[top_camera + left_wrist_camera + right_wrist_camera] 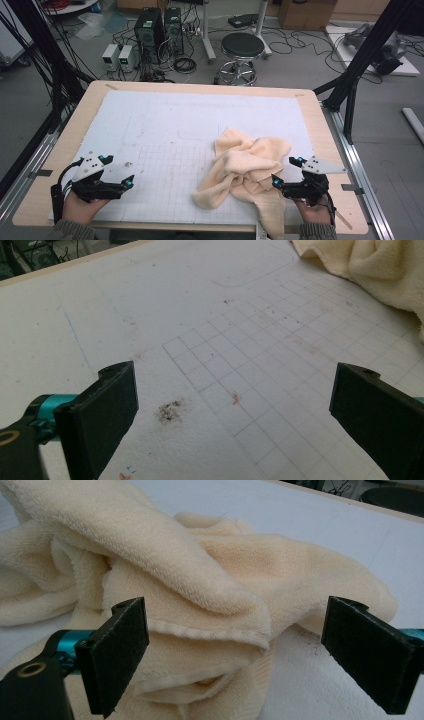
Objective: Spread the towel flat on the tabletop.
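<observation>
A cream terry towel (247,172) lies crumpled in a loose heap on the white gridded mat (165,125) that covers the wooden table (75,125), toward the near right of the mat, with one end trailing over the table's near edge just beside the person's right hand. The right gripper (286,176) sits level at the heap's right flank, its jaws spread wide; in the right gripper view a hemmed fold of the cloth lies between them, but the pads do not press on it, so nothing is held. The left gripper (120,172) rests low over bare mat near the left corner, well apart from the towel, its jaws likewise wide with nothing between them but a dark smudge (170,410) on the mat. The work looks to be at its very start: an approach before the first grasp, probably to spread or fold the cloth, though which corner is which cannot be told in the bunched folds. The next move calls for the right jaws to close on that hem edge, while the left gripper crosses toward the heap's near left lobe to take a second hold.
</observation>
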{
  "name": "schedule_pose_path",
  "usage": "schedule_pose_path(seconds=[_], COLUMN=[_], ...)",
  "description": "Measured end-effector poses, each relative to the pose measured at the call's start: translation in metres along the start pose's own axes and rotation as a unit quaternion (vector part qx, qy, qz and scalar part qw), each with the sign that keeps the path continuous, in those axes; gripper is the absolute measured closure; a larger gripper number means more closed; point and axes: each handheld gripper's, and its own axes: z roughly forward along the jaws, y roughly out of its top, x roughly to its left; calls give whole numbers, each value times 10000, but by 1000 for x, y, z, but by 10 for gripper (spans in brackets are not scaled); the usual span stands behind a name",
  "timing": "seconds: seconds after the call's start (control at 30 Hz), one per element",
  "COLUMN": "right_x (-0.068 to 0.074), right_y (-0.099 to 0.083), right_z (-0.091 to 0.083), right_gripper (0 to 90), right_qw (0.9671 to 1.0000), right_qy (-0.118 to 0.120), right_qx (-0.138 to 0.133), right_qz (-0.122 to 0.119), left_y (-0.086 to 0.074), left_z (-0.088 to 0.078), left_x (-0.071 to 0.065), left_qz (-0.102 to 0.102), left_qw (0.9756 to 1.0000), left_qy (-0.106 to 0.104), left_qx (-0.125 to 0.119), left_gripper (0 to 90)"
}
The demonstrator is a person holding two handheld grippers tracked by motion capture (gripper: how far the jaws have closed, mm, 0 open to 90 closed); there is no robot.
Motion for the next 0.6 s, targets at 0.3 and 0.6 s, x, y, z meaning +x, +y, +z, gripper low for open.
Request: schedule_pose_path(seconds=[0.3,0.6], right_x=[0,3], right_y=[-1,1], right_z=[-1,-3], right_gripper=[108,108], right_qw=[10000,10000], right_qy=[29,51], right_qx=[-4,-66], right_qz=[3,-10], left_y=[1,-1], left_z=[0,-3], left_x=[-1,-2], left_qz=[14,43], left_qw=[10000,10000], left_qy=[15,-19], left_qx=[-6,-15], left_gripper=[59,60])
